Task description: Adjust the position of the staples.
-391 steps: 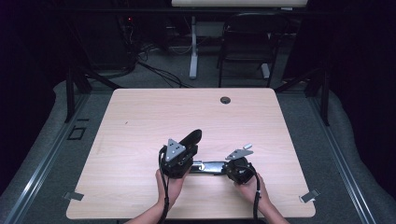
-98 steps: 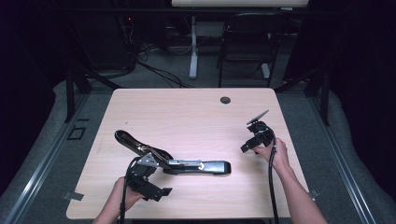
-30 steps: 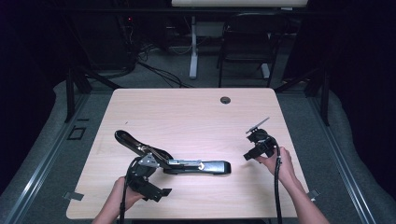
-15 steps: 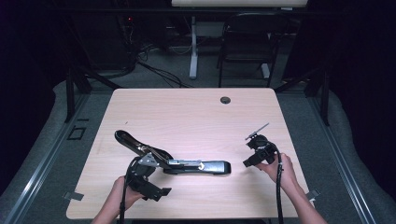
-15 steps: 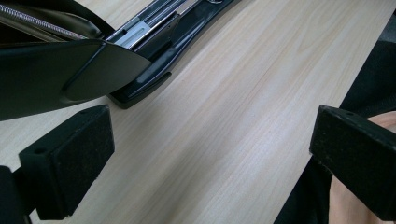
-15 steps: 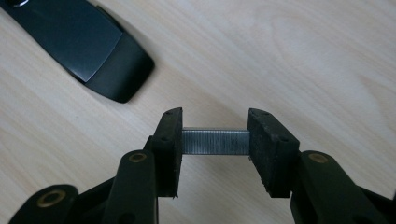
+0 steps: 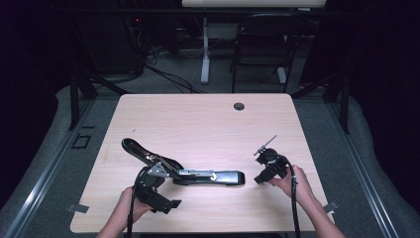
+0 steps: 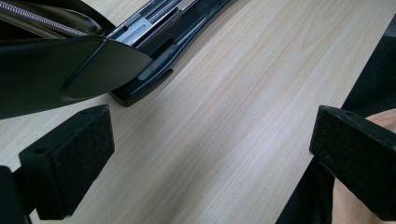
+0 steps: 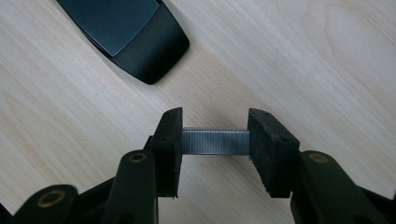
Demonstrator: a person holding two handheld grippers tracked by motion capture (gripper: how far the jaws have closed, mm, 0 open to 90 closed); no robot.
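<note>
Ribbed metal staple strip (image 9: 215,142) between padded tongs (image 9: 215,144)

We see the tabletop (image 7: 208,124) lit evenly from above in the high view, pale and clear, while the room around it falls to near black; only a chair (image 7: 260,44) and some floor cables behind catch faint light. Shadows on the wood are short and soft. That picture is slightly soft, with fine detail on small parts lost. In the left gripper view the wood grain is sharp at mid-distance, but the near claw (image 8: 212,161) pads blur, and a bright sheen runs along the black stapler (image 8: 140,44). In the right gripper view focus is crisp on the strip of staples (image 9: 215,141), with mild glare on the stapler's glossy end.
</note>
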